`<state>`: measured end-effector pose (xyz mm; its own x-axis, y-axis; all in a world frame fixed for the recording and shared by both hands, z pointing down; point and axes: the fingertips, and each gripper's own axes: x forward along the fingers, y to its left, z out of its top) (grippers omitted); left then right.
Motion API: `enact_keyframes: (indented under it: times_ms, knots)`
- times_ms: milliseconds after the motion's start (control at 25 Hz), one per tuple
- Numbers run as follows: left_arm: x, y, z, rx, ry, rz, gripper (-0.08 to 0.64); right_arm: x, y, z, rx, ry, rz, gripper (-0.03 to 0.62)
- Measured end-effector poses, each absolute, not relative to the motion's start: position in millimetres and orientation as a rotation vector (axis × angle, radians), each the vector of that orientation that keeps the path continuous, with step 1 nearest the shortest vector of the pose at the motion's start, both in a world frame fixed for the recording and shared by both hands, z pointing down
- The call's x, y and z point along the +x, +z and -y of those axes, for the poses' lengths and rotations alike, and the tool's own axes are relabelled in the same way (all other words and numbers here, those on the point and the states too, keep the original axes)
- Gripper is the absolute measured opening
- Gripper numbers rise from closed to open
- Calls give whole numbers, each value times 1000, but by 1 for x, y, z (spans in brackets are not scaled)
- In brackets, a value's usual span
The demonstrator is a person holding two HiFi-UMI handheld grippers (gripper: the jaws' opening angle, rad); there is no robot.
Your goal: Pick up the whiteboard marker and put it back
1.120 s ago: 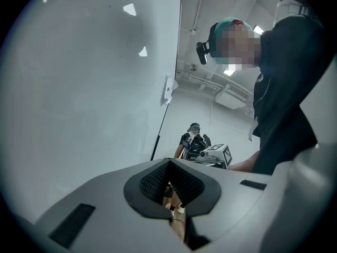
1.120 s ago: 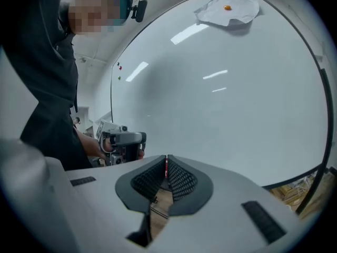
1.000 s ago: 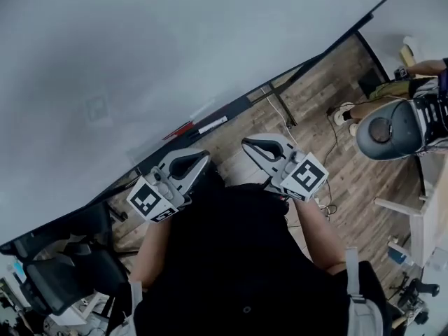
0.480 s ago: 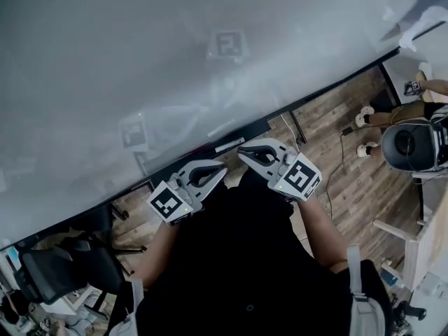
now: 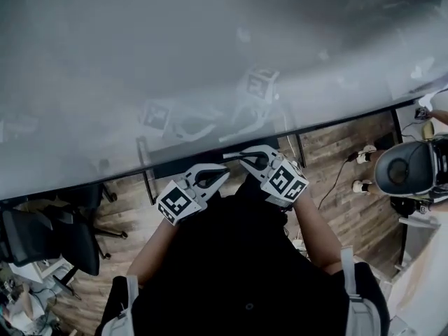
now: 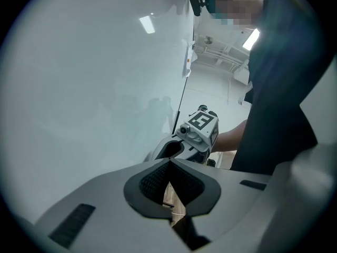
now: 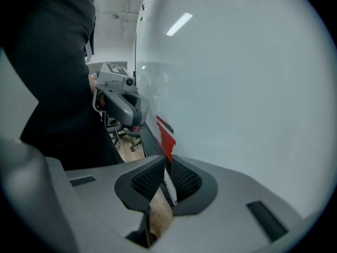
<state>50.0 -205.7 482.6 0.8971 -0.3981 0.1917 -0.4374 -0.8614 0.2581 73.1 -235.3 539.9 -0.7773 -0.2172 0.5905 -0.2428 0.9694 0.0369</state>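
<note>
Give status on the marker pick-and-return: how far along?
Done: nothing visible. The white whiteboard marker lies on the dark ledge under the whiteboard.
In hand: the right gripper sits at the marker's end, jaws together, with no grip evident. The left gripper is shut and empty.
Left: grasp, lift, put back.

Two grey two-jaw tongs: left gripper (image 5: 221, 173), right gripper (image 5: 244, 157). One big white whiteboard (image 5: 140, 61) ahead of both, one red block (image 7: 164, 132) past the right gripper. Two black office chairs (image 5: 43, 235) left of the left gripper.
</note>
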Motion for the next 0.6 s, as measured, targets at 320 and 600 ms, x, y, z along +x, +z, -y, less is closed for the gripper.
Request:
enact_keyframes:
  times_ms: [320,600]
  knots:
    - [18,489,212,2718,191,709,6,70,584,242,240,28,2357,137]
    - [9,491,202,2725,215,687,6,63,615,241,239,-16,2278,137]
